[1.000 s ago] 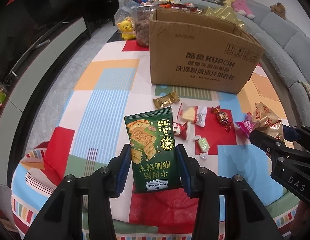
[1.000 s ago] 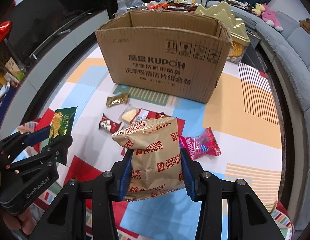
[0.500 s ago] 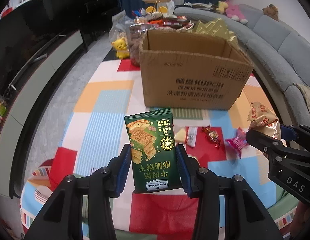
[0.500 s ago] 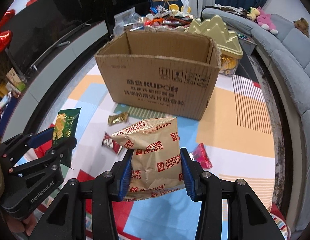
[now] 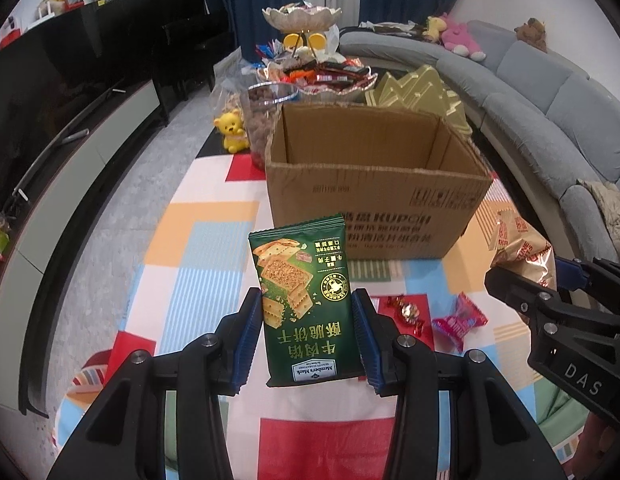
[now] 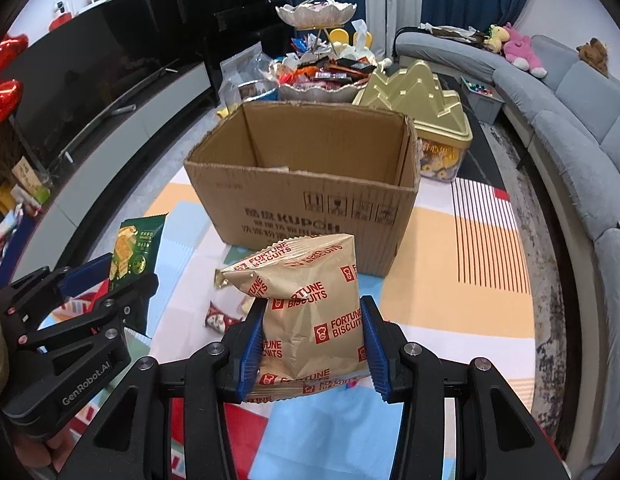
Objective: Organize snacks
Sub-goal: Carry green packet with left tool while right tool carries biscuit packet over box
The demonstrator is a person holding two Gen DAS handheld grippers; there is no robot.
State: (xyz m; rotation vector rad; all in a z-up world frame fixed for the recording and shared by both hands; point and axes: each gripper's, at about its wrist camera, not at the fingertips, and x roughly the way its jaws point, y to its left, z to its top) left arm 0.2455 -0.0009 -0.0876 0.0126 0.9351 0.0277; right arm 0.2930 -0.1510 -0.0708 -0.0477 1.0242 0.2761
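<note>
Left claw (image 5: 306,338) grips green cracker packet (image 5: 304,304) upright, label inverted.

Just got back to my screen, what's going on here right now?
A person is sorting snacks with two handheld grippers. The left gripper grips a green cracker packet and the right gripper a Fortune Biscuits bag, both held above the table before the open cardboard box. A few candies remain on the patterned tablecloth.
</note>
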